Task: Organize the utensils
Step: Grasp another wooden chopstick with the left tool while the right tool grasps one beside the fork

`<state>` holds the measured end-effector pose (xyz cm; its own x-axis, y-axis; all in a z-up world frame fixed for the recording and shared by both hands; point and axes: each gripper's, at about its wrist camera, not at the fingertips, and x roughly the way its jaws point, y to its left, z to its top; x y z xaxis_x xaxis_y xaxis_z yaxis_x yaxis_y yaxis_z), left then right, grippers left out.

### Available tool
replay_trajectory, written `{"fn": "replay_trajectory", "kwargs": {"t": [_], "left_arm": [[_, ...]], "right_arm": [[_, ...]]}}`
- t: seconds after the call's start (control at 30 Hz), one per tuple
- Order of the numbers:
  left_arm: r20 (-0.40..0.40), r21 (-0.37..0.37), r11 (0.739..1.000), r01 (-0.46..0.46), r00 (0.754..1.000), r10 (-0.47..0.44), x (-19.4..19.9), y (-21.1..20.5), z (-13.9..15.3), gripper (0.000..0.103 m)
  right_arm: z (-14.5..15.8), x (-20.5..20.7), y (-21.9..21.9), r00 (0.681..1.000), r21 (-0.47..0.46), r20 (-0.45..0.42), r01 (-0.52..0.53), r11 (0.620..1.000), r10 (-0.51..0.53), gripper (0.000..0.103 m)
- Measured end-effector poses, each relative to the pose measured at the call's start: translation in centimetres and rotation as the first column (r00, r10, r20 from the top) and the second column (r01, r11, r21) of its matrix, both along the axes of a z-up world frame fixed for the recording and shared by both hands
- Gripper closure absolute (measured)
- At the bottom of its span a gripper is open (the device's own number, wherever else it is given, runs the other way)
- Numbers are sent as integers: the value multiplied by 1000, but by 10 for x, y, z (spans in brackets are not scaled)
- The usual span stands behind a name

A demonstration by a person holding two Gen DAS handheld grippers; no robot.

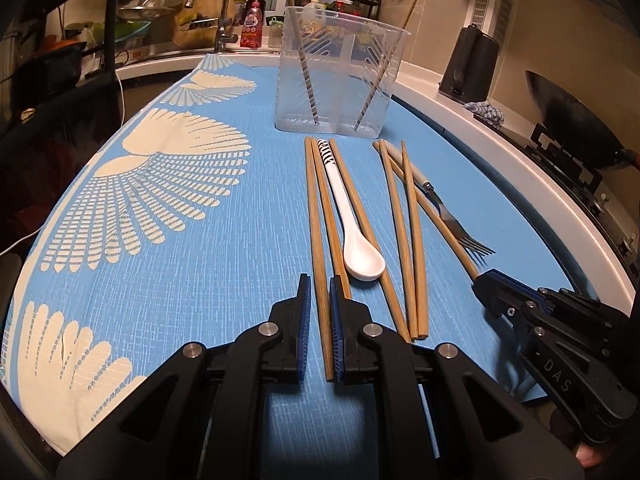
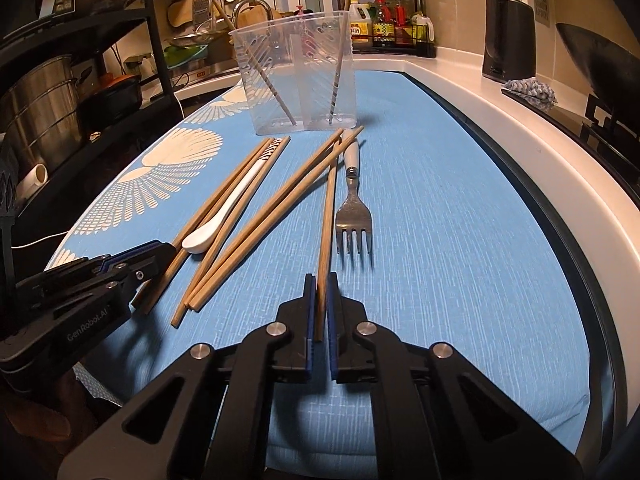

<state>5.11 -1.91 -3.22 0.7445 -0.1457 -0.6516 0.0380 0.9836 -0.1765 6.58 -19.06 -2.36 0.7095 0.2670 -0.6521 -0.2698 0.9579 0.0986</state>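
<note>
The left gripper (image 1: 319, 292) is closed on the near end of one wooden chopstick (image 1: 318, 248), its blue pads pressed to either side of the stick, which runs straight away toward the clear plastic holder (image 1: 340, 68). The right gripper (image 2: 321, 292) is likewise clamped on the near end of another chopstick (image 2: 326, 216), which leads off toward the same holder.

Just beyond the left gripper, on the holder side, a white spoon (image 1: 352, 232) lies bowl toward the gripper, flanked by two more chopsticks (image 1: 360, 216) that touch it; its striped handle end points at the holder. Right of the spoon, as the left wrist sees it, a loose pair of chopsticks (image 1: 404, 240) lies crossed over the right gripper's stick. A fork (image 2: 354, 216) lies just beside that stick on its far side from the spoon, tines toward the gripper, pale handle toward the holder.

All of these rest on a blue cloth with cream fan patterns (image 1: 180, 240), well short of the holder. The holder stands upright at the cloth's far edge with two chopsticks (image 1: 306, 68) already leaning in it, one in each half.

Behind the holder are a tap (image 1: 216, 8), a spice rack (image 2: 384, 20) and a dark kettle (image 2: 508, 36).
</note>
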Motion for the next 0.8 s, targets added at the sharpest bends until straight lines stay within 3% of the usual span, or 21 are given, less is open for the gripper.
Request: {"fn": "replay_trajectory", "kwargs": {"t": [0.13, 0.4, 0.8], "left_arm": [[6, -25, 999, -47, 999, 48, -2, 10, -1, 97], [54, 47, 998, -52, 997, 50, -10, 3, -2, 96], [72, 77, 994, -73, 995, 67, -14, -1, -2, 96]], "right_arm": [[1, -1, -1, 1000, 3, 1, -3, 1000, 3, 97], [-2, -2, 0, 1000, -4, 17, 5, 1000, -5, 95], [-3, -2, 1, 1000, -9, 29, 7, 1000, -7, 95]]}}
